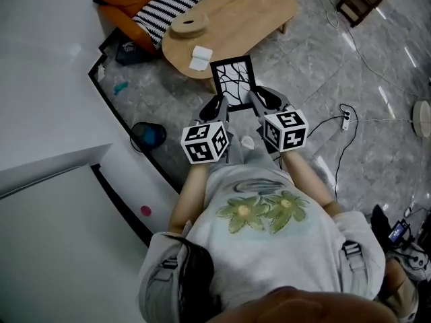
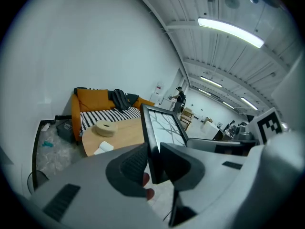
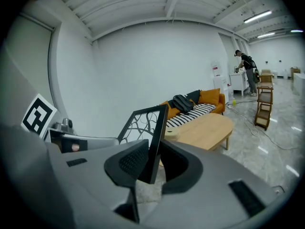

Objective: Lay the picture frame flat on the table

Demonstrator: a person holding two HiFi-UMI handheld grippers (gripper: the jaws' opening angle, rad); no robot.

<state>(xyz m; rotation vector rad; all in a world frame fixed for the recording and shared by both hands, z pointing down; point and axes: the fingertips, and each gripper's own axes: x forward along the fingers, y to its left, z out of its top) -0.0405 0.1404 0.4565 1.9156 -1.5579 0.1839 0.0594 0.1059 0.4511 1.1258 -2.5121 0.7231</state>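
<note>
Forearms (image 1: 190,192) are reaching forward from the torso, roughly side by side, each carrying a gripper out ahead of the body; the marker cubes (image 1: 205,142) are sitting near each other at the back of the two grippers, facing up toward the head camera.

Left gripper (image 1: 217,106) is clenching the picture frame (image 1: 235,79) at its lower left edge; in the left gripper view the two dark pads (image 2: 131,163) are pressing on either face of the frame's black moulding, which is standing edge-on between them.

Right gripper (image 1: 259,99) is grasping the same frame at its lower right edge; in the right gripper view the frame is running up and leftward out of the closed jaws, tilted.

Frame is being carried in the air between the two grippers, not lying on anything; in the head view it is hanging above the grey stone floor (image 1: 316,66), just beside the near edge of the oval wooden table (image 1: 249,12); whether its top edge is over the tabletop, I cannot tell.

Frame is showing a thin black border and a white picture with black branching lines, like bare tree limbs; its face is turning up toward the head camera.

Table is bearing a round pale disc (image 1: 188,24) and a white folded piece (image 1: 200,57) near its edge.
</note>
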